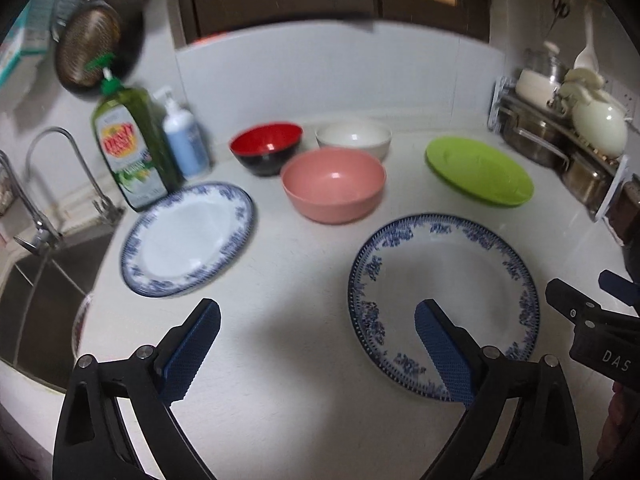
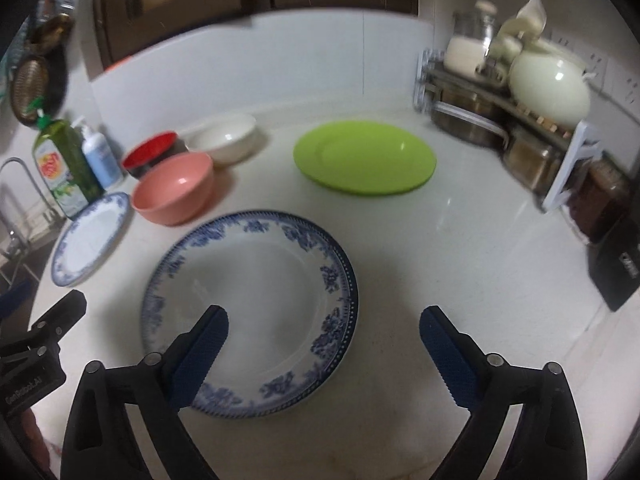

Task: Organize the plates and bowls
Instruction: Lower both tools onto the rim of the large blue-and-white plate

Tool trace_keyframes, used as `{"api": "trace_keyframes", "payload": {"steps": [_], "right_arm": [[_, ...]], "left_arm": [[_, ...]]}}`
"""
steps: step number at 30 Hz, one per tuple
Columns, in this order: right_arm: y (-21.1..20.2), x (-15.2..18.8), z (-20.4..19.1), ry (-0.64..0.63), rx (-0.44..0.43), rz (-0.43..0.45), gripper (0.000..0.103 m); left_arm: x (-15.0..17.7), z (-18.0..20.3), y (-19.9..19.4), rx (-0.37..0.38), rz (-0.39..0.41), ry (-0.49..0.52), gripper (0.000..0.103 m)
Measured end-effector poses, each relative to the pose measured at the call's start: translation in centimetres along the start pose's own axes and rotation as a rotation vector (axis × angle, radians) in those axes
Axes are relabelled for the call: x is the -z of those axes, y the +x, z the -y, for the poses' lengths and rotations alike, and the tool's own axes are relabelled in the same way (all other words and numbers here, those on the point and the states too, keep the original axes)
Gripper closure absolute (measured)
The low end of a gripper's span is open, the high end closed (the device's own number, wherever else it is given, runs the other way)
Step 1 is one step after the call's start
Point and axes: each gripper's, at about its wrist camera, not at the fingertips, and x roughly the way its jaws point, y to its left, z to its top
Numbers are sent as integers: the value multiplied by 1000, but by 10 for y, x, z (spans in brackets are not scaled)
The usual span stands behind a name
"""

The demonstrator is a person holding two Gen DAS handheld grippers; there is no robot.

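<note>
Start of sorting: nothing gripped. Left tool (image 1: 316, 334) and right tool (image 2: 324, 336) both gape, empty, above tabletop (image 2: 460, 248). Large blue-rimmed plate (image 2: 256, 304) lies directly under right tool; 3 bowls, 2 plates beyond. Next: lower onto rim, pinch.

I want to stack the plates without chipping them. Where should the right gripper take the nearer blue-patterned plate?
Probably at the near rim of the blue-patterned plate, coming in low from the front. It lies flat on the counter, so only the raised edge fits between the open right gripper.
</note>
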Motion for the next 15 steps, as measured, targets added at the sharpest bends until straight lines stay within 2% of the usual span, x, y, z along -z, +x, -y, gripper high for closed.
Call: {"api": "trace_keyframes", "payload": {"steps": [6, 10, 15], "right_arm": [[38, -6, 10, 21, 11, -92, 17], [58, -7, 17, 46, 9, -151, 25], [73, -6, 19, 68, 5, -199, 35]], "left_arm": [[-8, 12, 47, 30, -111, 13, 10], [-9, 18, 73, 70, -185, 23, 19], [-11, 23, 92, 97, -238, 32, 23]]}}
